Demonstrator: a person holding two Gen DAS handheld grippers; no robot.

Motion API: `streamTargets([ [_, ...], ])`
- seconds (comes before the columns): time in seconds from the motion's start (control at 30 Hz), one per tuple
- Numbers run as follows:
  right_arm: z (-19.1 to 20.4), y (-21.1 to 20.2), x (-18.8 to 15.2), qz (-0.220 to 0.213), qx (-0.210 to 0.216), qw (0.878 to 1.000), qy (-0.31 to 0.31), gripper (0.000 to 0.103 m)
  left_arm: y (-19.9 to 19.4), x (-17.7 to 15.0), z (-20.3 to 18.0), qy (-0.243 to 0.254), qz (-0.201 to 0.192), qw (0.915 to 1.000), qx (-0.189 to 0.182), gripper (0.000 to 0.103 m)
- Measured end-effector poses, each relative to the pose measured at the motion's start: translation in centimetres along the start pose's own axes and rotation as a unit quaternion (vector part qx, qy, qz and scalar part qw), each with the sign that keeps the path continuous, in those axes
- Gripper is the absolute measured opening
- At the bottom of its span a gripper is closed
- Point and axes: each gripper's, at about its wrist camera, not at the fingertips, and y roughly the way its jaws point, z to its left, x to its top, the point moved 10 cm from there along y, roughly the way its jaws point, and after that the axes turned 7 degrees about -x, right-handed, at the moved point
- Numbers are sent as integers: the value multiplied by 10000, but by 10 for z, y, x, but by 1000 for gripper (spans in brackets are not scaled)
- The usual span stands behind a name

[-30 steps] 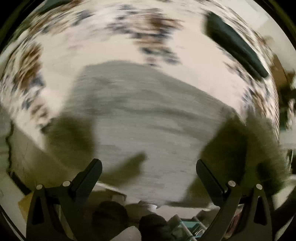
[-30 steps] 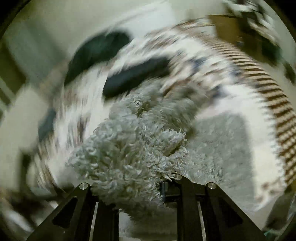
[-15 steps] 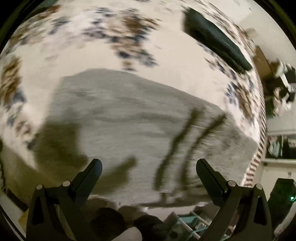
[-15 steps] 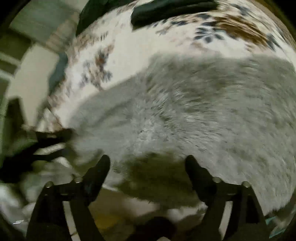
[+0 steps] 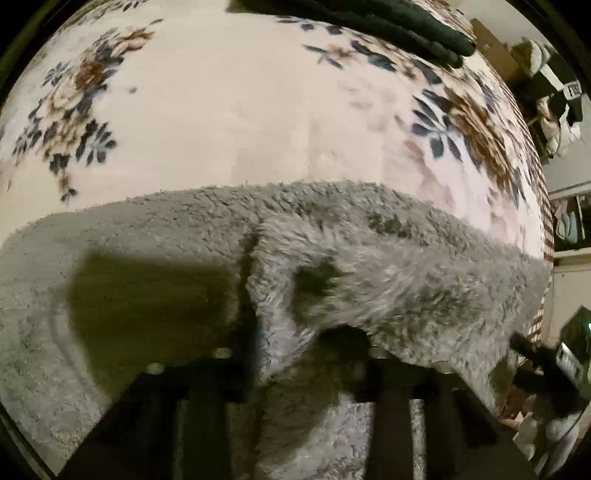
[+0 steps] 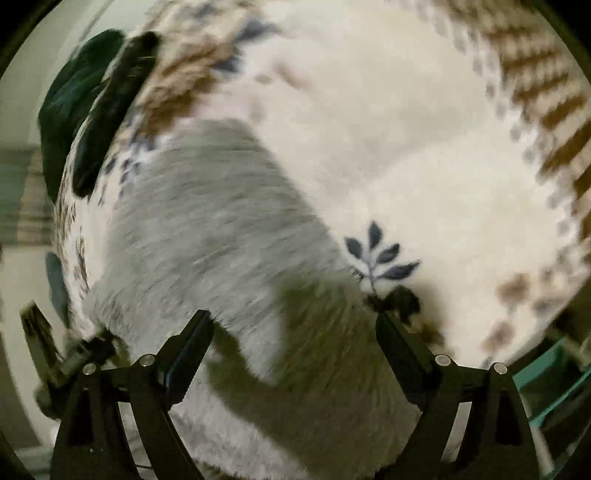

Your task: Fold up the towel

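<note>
In the left wrist view, the grey towel [image 5: 155, 258] lay flat on a cream blanket [image 5: 236, 122] printed with blue and brown flowers. The surface under the blanket could not be told. On the left of the towel a broad dark shadow fell across the pile. Toward the middle, an edge of the towel was lifted into a fluffy fold, and the left tongs [image 5: 299, 373] were pressed together on that fold, with the fabric bunched between and over the dark fingers, which were blurred and partly hidden. Farther right, the raised fold ran on toward the blanket's striped border. At the top right a dark green cloth [image 5: 406, 26] lay on the blanket, well apart from the towel. At the far right edge, dim room clutter showed, too blurred to name.

In the right wrist view, the same dark green cloth [image 6: 81, 110] sat at the upper left, near the blanket's edge. The towel [image 6: 207, 229] stretched from the upper middle down to the bottom of the picture, its pile streaked by blur. The right tongs [image 6: 293, 332] stood spread wide over the towel's near end, holding nothing, their shadow cast on the grey pile between them. Just right of the towel, a blue leaf sprig [image 6: 380, 258] was printed on the blanket [image 6: 443, 166], and beyond it the brown striped border curved along the right.
</note>
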Motion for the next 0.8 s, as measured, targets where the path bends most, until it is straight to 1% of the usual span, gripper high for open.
streamTargets([
  [0.03,-4,12,5,161,216,9995,187,85,-6,-3,0,46,-78,10000,16,17],
  [0.07,-6,15,9,171,374,9988,283,76,-12,-6,1,31,-119,9999,10,16],
  [0.1,-5,15,12,109,394,9990,191,49,-19,-10,4,-63,-157,9999,-36,16],
  [0.13,-4,14,15,63,328,9994,96,34,-26,-13,9,-205,-187,9996,-92,15],
  [0.17,-3,9,19,-24,284,9996,22,31,-30,-17,14,-338,-188,9991,-153,15],
  [0.2,-2,5,23,-109,290,9995,10,26,-32,-20,19,-484,-156,9985,-197,10],
  [0.23,-1,-3,27,-219,289,9993,0,25,-30,-24,28,-617,-93,9980,-124,5],
  [0.3,0,-13,36,-321,216,9992,-64,25,-23,-30,46,-861,-7,9963,-63,6],
  [0.37,-8,-15,43,-280,117,9995,-50,25,-20,-33,60,-1228,144,9921,-214,6],
  [0.4,-9,-10,44,-182,33,9998,-72,25,-24,-34,63,-1330,99,9906,-291,6],
  [0.43,-5,-10,41,-80,-99,9998,-132,30,-33,-33,67,-1393,-29,9897,-338,7],
  [0.47,0,-10,38,43,-265,9993,-248,33,-43,-33,70,-1392,-149,9895,-363,7],
  [0.5,3,-13,35,104,-425,9981,-427,40,-53,-34,73,-1366,-252,9897,-358,8],
  [0.53,9,-19,29,80,-553,9970,-530,49,-63,-38,75,-1356,-313,9898,-319,11],
  [0.57,11,-26,26,8,-676,9959,-604,53,-70,-42,77,-1376,-343,9894,-320,12],
  [0.6,14,-35,23,-92,-762,9950,-638,57,-76,-48,77,-1403,-369,9887,-373,17],
  [0.63,19,-47,18,-202,-790,9947,-622,58,-78,-53,75,-1422,-352,9882,-448,28],
  [0.67,31,-55,13,-261,-730,9951,-607,58,-77,-58,71,-1457,-295,9875,-518,36],
  [0.7,41,-63,6,-273,-605,9960,-590,58,-76,-66,68,-1522,-230,9860,-638,49],
  [0.73,52,-71,-2,-240,-386,9973,-576,58,-73,-75,61,-1591,-142,9842,-766,54],
  [0.8,81,-73,-13,-64,-33,9977,-678,60,-67,-90,52,-1706,11,9812,-906,54],
])
